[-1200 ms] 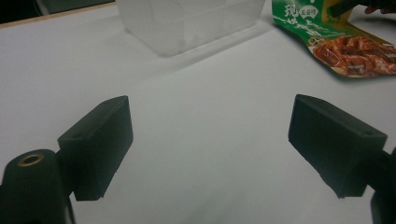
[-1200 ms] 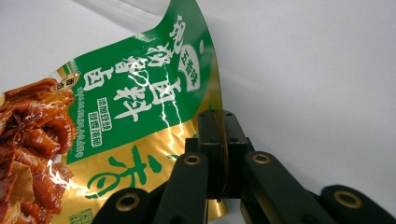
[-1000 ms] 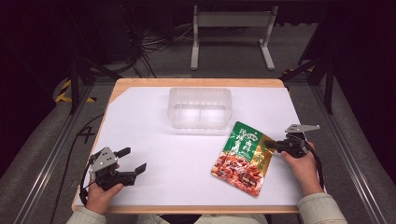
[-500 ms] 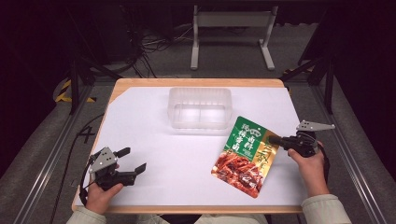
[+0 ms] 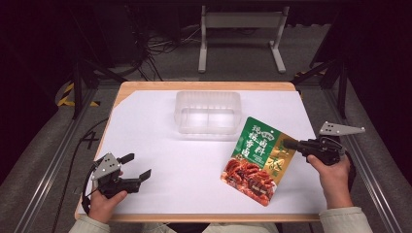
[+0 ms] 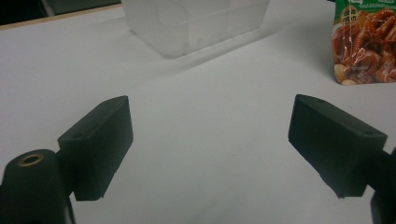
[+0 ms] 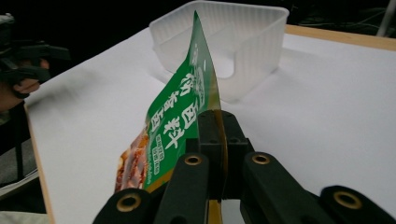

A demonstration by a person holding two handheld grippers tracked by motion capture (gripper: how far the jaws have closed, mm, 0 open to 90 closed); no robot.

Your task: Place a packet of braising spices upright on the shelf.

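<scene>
Lifted green-and-red sauce packet (image 5: 256,160), glossy, tilted

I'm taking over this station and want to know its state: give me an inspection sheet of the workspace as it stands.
Surface: white sheet over a wooden table.
Job's things: seasoning pouch, green top with red food print, pinched at its edge and lifted; clear plastic container with two compartments, nothing in it, standing behind the pouch.
Clutter: nothing seen.
Grippers: right gripper shut on the seasoning pouch; left gripper open, nothing between its jaws, held low near the front left corner.
Cables: loose cables on the floor behind the table.
Surroundings: dark room, grey metal stand behind the table, yellow-black tape on the floor at left.
</scene>
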